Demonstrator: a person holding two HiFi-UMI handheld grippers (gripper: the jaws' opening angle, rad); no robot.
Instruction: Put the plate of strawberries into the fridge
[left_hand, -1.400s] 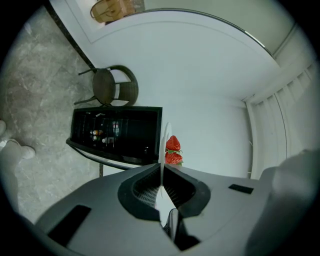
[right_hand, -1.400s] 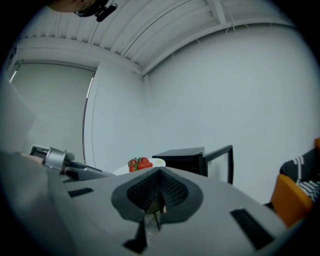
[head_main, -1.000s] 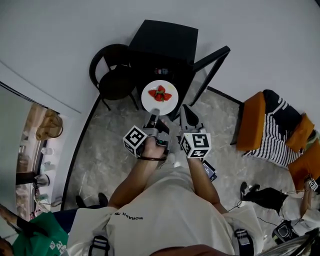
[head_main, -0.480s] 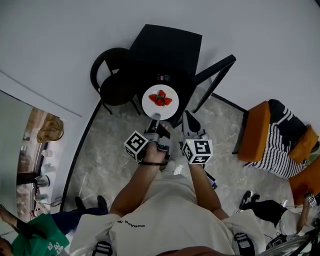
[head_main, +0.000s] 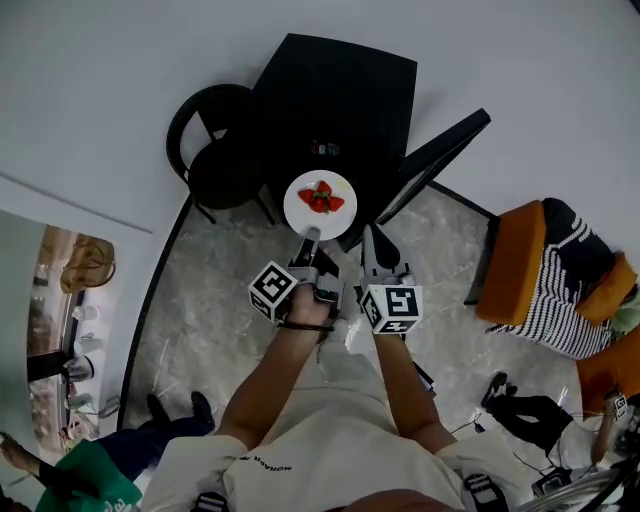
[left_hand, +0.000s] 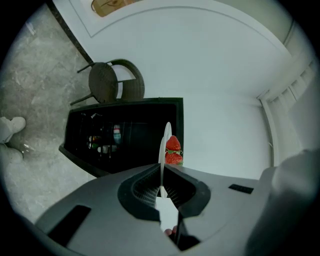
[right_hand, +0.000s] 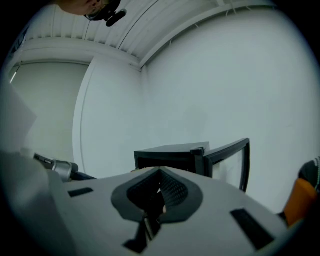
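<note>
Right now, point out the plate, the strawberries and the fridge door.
plate (head_main: 293, 206): head view, bare left rim.
strawberries (head_main: 320, 198): head view, middle of the pile.
fridge door (head_main: 437, 163): head view, its open top edge.

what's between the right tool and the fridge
Nothing: in the right gripper view the stretch from the right tool to the fridge is bare.

Two tongs (head_main: 310, 236) (head_main: 370, 236), one plate (head_main: 298, 214), one fridge (head_main: 340, 90) — one black chair (head_main: 215, 165).

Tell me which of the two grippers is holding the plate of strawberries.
The left gripper: its jaws are clamped on the rim of the white plate carrying the strawberries. The right gripper is shut with nothing in it, beside the plate.
</note>
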